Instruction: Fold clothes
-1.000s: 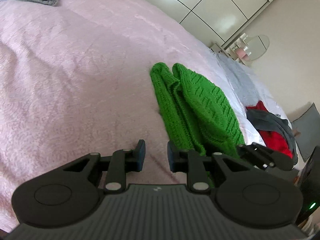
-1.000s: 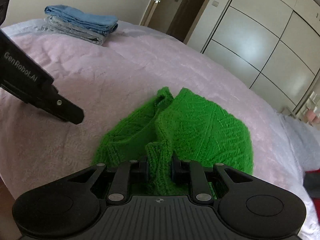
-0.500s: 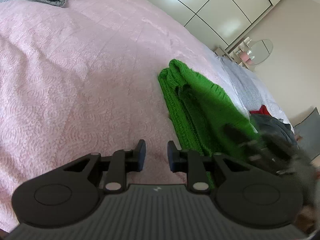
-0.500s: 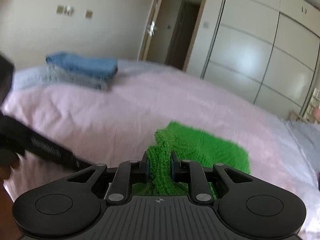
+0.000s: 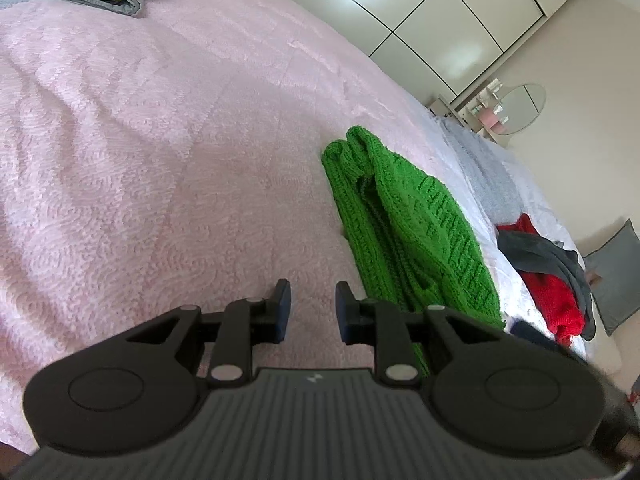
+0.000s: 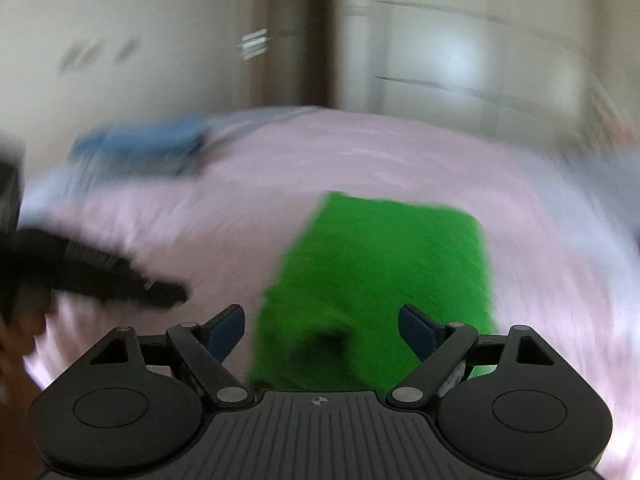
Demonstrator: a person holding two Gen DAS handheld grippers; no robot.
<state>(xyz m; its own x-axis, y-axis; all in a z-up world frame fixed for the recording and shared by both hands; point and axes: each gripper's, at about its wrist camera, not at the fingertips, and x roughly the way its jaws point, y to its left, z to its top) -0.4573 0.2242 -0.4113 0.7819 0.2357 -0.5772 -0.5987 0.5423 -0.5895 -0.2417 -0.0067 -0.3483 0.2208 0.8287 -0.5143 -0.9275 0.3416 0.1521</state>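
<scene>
Pink bedspread carries the green sweater, folded narrow, right of centre. Right gripper hangs wide above it, empty; left gripper, narrowly parted, holds nothing. Best pinch both near corners, then fold evenly.

Soft, even daylight; glare patches on the glossy wardrobe doors. Left wrist view sharp, faint shadows across the pink bedspread. Right wrist view heavily motion-blurred; green sweater smeared. Fisheye bends edges, corners dark.
</scene>
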